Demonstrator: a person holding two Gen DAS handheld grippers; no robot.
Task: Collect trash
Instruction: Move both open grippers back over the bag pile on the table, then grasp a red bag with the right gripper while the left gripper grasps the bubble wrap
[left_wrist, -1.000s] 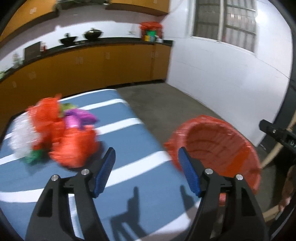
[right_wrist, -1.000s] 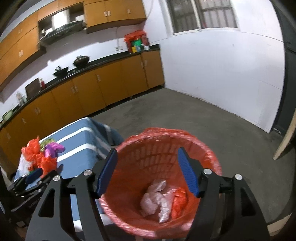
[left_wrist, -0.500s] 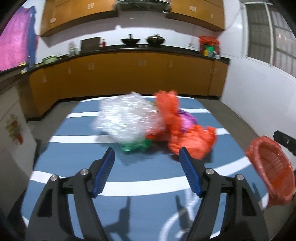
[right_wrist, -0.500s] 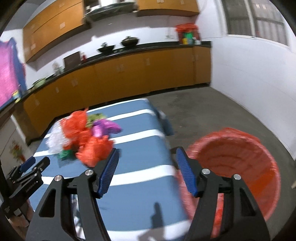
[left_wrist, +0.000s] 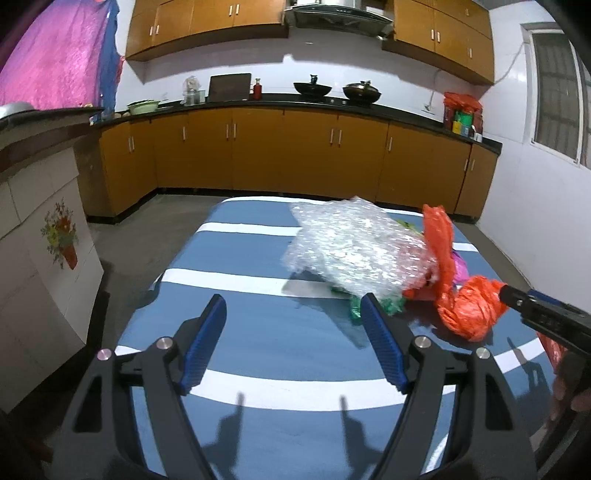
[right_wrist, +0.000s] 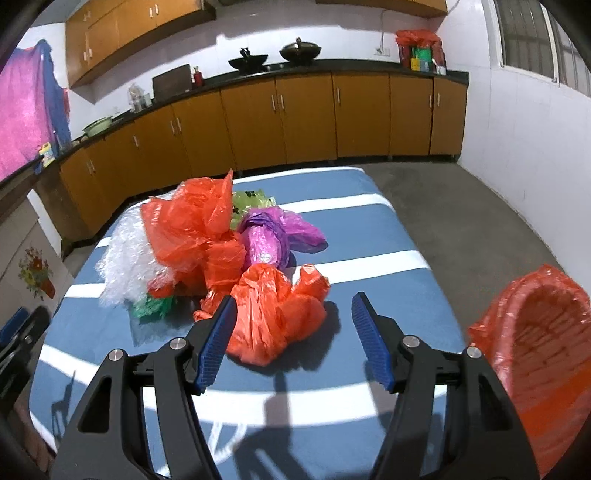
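My left gripper (left_wrist: 293, 319) opening over bare striped table (left_wrist: 258, 332), bubble wrap (left_wrist: 354, 247) just ahead, my right gripper (right_wrist: 291, 321) wide before an orange bag (right_wrist: 273, 314), lined basket (right_wrist: 535, 332) far right

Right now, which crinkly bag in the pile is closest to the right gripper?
The crumpled orange bag at the front of the pile, right ahead of the right gripper. The purple bag, the taller orange bag and the bubble wrap lie farther back.
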